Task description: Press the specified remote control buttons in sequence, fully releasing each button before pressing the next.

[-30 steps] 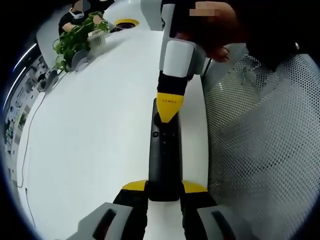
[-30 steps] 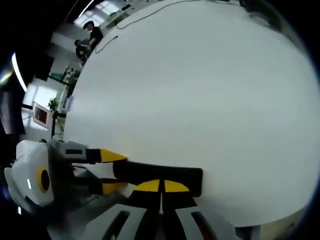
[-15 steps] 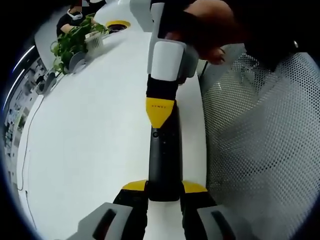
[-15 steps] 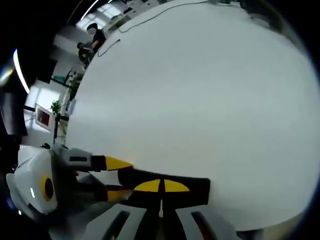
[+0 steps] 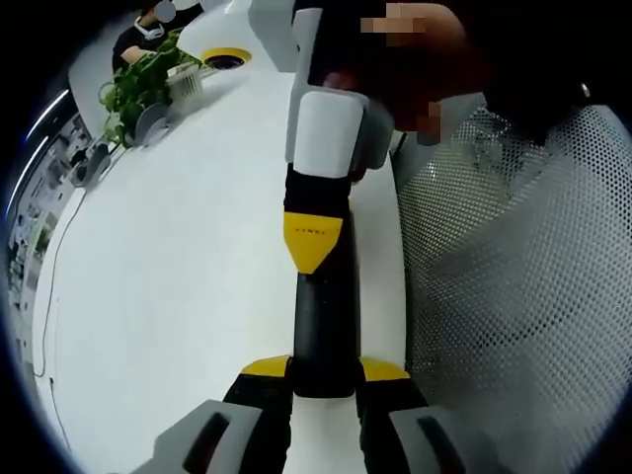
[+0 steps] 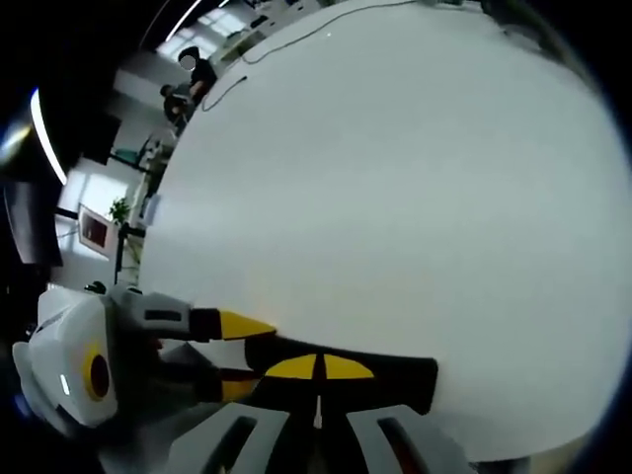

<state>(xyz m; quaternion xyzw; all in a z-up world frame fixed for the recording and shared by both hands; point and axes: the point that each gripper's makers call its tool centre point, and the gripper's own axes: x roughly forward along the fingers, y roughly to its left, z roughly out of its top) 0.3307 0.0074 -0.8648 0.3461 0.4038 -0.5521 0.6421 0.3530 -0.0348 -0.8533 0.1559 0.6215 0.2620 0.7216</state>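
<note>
A black remote control [image 5: 324, 331] lies lengthwise on the white table [image 5: 178, 276]. My left gripper [image 5: 324, 368] is shut on its near end, one yellow tip on each side. My right gripper [image 5: 312, 242] comes down from above, held by a hand, jaws shut. Its yellow tip sits on the remote's upper half and covers the buttons there. In the right gripper view, my right gripper [image 6: 318, 367] has its yellow tips together over the remote [image 6: 400, 373]. My left gripper [image 6: 240, 355] grips the remote from the left.
A white mesh chair [image 5: 513, 286] stands close along the table's right edge. A potted plant [image 5: 146, 79] and a yellow-ringed round port [image 5: 225, 57] sit at the far end. A thin cable [image 6: 296, 35] runs across the far table. People sit in the background.
The right gripper's tip has slid along the remote toward my left gripper and now hides the buttons that showed below it. The left gripper's hold is unchanged.
</note>
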